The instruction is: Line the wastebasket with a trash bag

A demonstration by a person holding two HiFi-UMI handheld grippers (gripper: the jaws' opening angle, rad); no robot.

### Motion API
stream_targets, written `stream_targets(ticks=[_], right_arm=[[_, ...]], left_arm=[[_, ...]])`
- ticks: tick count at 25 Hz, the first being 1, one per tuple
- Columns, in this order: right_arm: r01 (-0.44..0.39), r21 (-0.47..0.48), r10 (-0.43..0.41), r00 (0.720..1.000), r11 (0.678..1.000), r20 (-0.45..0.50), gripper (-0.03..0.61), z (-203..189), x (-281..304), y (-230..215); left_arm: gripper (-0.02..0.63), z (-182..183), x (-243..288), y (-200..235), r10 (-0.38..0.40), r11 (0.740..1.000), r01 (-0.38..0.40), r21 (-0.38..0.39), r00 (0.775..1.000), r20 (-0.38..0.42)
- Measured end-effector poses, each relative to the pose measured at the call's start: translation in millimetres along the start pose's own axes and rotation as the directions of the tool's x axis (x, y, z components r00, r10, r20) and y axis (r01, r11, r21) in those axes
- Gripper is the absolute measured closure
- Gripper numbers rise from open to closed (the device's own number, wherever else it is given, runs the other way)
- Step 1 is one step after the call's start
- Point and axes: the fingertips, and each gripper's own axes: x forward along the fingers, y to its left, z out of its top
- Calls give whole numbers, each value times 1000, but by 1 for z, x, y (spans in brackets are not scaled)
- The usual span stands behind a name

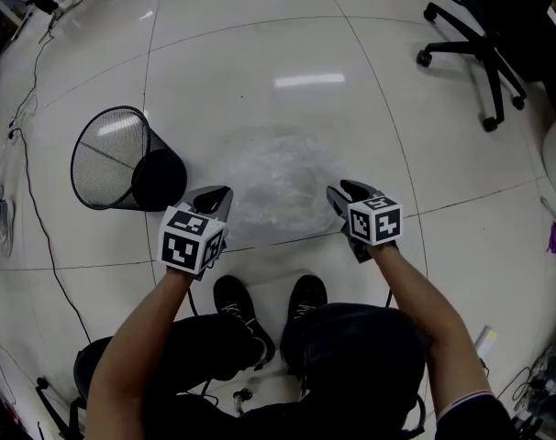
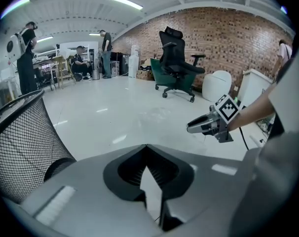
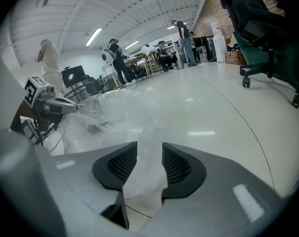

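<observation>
A black mesh wastebasket (image 1: 122, 159) lies on its side on the white tiled floor, left of centre, its mouth facing left; its mesh wall (image 2: 21, 147) fills the left of the left gripper view. A clear trash bag (image 1: 273, 186) is spread crumpled on the floor between both grippers. My left gripper (image 1: 221, 196) is shut at the bag's left edge; in the right gripper view the film (image 3: 120, 112) rises to its tip (image 3: 74, 106). My right gripper (image 3: 150, 144) is open at the bag's right edge, with film between its jaws and the pads apart from it.
An office chair (image 1: 484, 53) stands at the far right, and another chair (image 2: 176, 63) by a brick wall. Cables (image 1: 30, 200) run along the floor at the left. The person's shoes (image 1: 246, 314) are just behind the bag. A stool (image 1: 94, 365) sits at lower left.
</observation>
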Motion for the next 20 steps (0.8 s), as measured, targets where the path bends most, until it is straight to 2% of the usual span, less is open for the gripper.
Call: stream_targets(ticks=[2, 4, 5, 11, 14, 20], right_arm=[[4, -8, -4, 1000, 1000, -5, 451, 0, 2, 0], [5, -37, -4, 1000, 999, 6, 563, 5, 1, 2], [-1, -54, 2, 1000, 999, 15, 577, 8, -1, 5], [-45, -142, 54, 997, 989, 61, 577, 37, -20, 28], [-61, -216, 79, 994, 975, 76, 577, 58, -32, 47], [-75, -291, 119, 984, 954, 135, 577, 108, -55, 79]], left_arm=[[601, -1, -1, 1, -1, 1000, 1, 6, 1000, -6], [601, -1, -1, 3, -3, 1000, 4, 15, 1000, -11], [601, -1, -2, 4, -4, 1000, 5, 22, 1000, -13], [601, 13, -18, 12, -1, 997, 1, 78, 1000, -7], [601, 25, -32, 16, -2, 995, 0, 102, 1000, 22], [601, 51, -63, 19, 4, 987, -16, 158, 997, 72]])
